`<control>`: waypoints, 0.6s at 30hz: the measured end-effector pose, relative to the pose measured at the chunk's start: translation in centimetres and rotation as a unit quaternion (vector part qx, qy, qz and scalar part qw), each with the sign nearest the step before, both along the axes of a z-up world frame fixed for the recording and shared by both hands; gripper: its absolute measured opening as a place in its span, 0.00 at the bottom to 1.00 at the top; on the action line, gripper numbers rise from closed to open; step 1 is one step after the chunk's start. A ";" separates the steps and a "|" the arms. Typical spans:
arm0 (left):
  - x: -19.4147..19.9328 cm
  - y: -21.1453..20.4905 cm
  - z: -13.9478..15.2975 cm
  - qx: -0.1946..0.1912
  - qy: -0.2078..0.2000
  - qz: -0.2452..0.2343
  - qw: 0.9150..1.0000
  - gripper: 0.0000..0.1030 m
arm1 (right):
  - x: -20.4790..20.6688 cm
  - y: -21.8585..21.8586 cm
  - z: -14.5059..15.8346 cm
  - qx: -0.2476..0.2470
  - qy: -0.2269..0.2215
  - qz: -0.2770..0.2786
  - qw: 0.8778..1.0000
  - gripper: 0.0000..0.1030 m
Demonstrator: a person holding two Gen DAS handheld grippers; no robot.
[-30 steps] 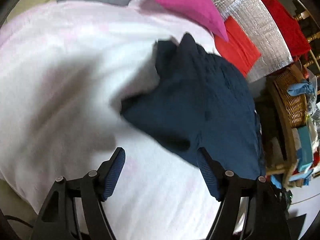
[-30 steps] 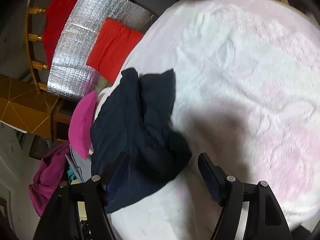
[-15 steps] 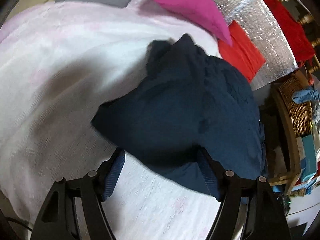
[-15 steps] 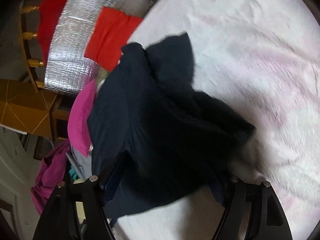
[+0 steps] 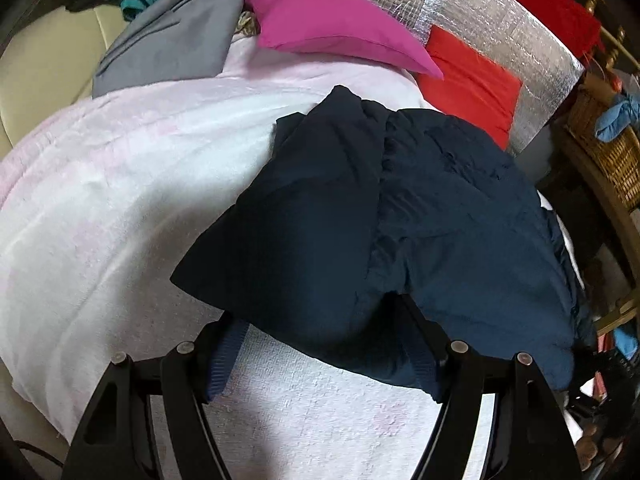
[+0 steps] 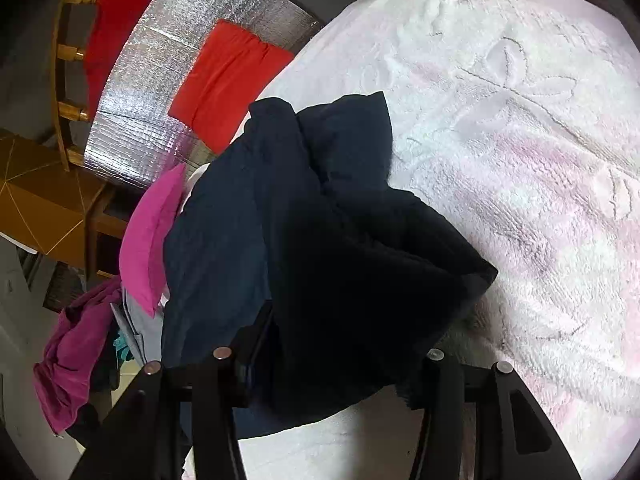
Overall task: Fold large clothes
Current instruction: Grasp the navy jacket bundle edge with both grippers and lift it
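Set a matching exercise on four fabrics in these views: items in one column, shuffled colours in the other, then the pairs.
Items:
1. Garment between the open left gripper fingers
2. Cushion
3. Blanket
4. Folded cloth on the foil sheet

Colours:
A. red
B. pale pink and white
C. navy
D. magenta

Pairs: 1-C, 2-D, 3-B, 4-A
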State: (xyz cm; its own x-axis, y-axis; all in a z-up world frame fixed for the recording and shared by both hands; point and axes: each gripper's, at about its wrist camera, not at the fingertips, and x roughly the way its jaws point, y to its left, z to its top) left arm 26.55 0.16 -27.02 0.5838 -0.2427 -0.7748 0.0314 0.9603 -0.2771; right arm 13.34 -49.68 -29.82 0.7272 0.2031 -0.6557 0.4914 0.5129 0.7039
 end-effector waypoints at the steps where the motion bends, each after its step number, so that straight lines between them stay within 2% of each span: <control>1: -0.2 -0.1 0.1 0.005 -0.002 0.000 1.000 0.72 | 0.0 0.0 -0.1 0.002 0.000 -0.001 1.000 0.54; 8: -0.1 -0.8 0.1 0.028 -0.009 -0.003 1.000 0.72 | -0.2 -0.4 -1.1 0.044 -0.002 -0.009 0.999 0.56; 18: -0.2 -1.1 0.0 0.041 -0.013 -0.006 0.999 0.72 | -0.3 -0.4 -1.7 0.062 -0.001 -0.014 0.998 0.62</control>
